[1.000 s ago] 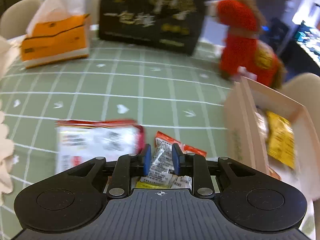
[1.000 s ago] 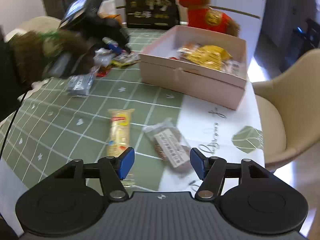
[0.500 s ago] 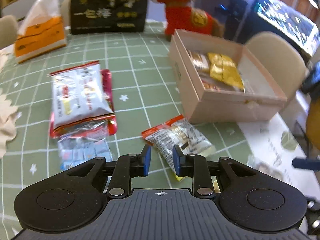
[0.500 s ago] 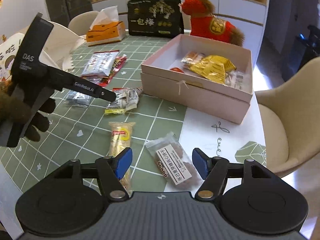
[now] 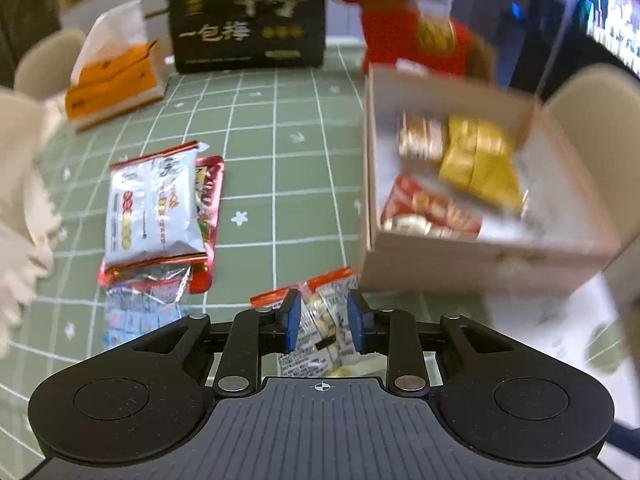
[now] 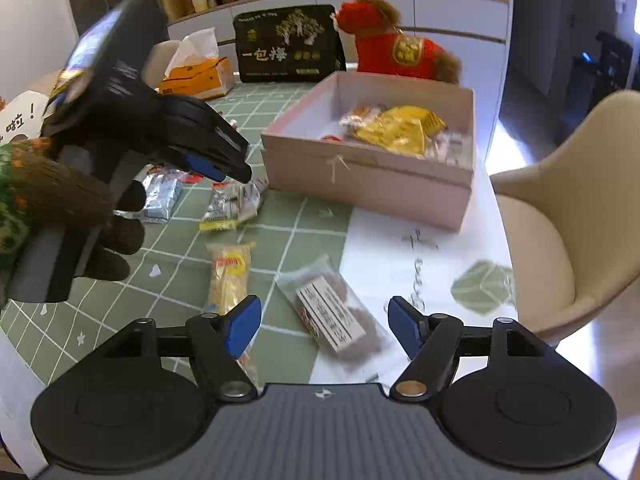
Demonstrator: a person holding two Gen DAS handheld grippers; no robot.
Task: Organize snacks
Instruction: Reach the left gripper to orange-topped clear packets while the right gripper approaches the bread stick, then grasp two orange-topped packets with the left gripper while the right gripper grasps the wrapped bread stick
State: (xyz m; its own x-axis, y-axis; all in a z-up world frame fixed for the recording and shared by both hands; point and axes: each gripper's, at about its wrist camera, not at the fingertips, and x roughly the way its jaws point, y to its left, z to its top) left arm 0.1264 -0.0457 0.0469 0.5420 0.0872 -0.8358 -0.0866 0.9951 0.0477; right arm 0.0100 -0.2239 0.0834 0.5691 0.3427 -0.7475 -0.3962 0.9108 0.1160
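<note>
Green checked desk [image 5: 276,128]: left gripper [image 5: 322,322] clamped a light, crinkly snack packet [image 5: 320,320] mid-body beside the box [image 5: 472,256]; right gripper [image 6: 324,326] hung open; the slippery film probably needed a firm pinch.

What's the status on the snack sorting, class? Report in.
Left hand-held gripper shut on clear snack packet, beside pink box. Right hand-held gripper open, above brown snack bag. Box wall stands between packet and box interior.
</note>
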